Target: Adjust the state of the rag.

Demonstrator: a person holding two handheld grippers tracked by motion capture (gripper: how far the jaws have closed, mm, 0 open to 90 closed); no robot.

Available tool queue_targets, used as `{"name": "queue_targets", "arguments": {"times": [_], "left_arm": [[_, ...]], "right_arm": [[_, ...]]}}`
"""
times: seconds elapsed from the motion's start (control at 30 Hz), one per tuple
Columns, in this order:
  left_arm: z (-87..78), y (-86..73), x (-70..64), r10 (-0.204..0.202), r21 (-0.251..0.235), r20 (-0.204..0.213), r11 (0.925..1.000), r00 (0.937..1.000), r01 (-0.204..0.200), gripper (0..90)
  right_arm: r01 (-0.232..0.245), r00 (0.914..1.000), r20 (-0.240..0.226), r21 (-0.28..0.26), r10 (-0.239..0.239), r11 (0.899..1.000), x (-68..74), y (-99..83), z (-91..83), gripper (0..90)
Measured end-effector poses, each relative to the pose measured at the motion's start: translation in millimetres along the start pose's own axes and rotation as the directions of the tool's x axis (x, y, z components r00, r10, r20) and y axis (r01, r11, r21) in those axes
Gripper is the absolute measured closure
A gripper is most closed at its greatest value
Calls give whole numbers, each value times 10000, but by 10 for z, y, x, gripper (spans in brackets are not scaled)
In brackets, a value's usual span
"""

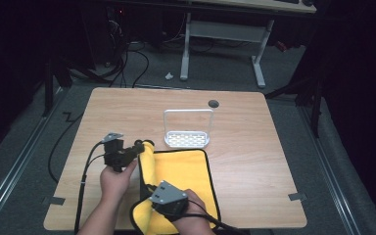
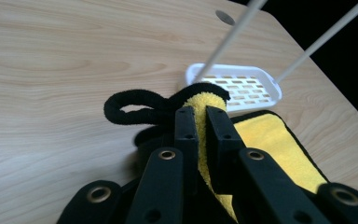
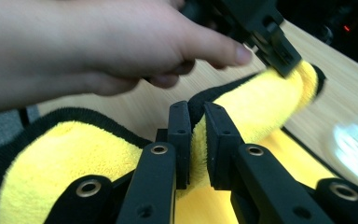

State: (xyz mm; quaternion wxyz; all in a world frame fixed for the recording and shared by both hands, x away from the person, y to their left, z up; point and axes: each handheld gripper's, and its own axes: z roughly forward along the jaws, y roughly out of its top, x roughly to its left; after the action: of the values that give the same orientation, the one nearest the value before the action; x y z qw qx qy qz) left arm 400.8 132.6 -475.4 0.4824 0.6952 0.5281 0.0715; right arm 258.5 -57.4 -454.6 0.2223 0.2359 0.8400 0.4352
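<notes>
A yellow cloth with black edging point(image 1: 186, 171) lies on the wooden table point(image 1: 254, 147) near its front edge. Its left side is lifted into a ridge. My left gripper point(image 1: 139, 147) is shut on the far left corner of the cloth point(image 2: 208, 100), holding it above the table. My right gripper point(image 1: 152, 188) is shut on the near part of the same lifted edge point(image 3: 242, 119). In the right gripper view, the person's left hand point(image 3: 102, 42) and the left gripper point(image 3: 286, 65) show ahead, pinching the cloth's far end.
A white perforated tray with a tall wire handle point(image 1: 187, 138) stands just beyond the cloth. A round cable hole point(image 1: 213, 103) sits near the table's far edge. Cables point(image 1: 85, 176) trail off the table's left front. A white desk frame stands on the floor behind.
</notes>
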Motion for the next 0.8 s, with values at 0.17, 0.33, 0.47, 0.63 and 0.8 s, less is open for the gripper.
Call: {"name": "queue_targets", "arguments": {"times": [0.17,0.33,0.47,0.63,0.8], "left_arm": [[246,-4,-284,198,168,77,9997,9998,-200,834],[466,-4,-533,473,363,45,9982,9989,-474,831],[588,19,-697,728,509,1,9961,9973,-727,831],[725,29,-823,911,754,-132,9931,9958,-898,826],[866,-7,-886,1042,1003,-232,9898,9943,-1014,819]], "right_arm": [[-473,9979,449,351,457,9983,-218,-314,-221,824],[-885,9938,715,464,851,9950,-364,-541,-377,824],[-1121,9900,926,551,1067,9922,-447,-651,-479,823],[-1368,9848,1176,737,1276,9879,-550,-787,-563,820],[-1675,9790,1339,1014,1534,9806,-641,-939,-604,812]]}}
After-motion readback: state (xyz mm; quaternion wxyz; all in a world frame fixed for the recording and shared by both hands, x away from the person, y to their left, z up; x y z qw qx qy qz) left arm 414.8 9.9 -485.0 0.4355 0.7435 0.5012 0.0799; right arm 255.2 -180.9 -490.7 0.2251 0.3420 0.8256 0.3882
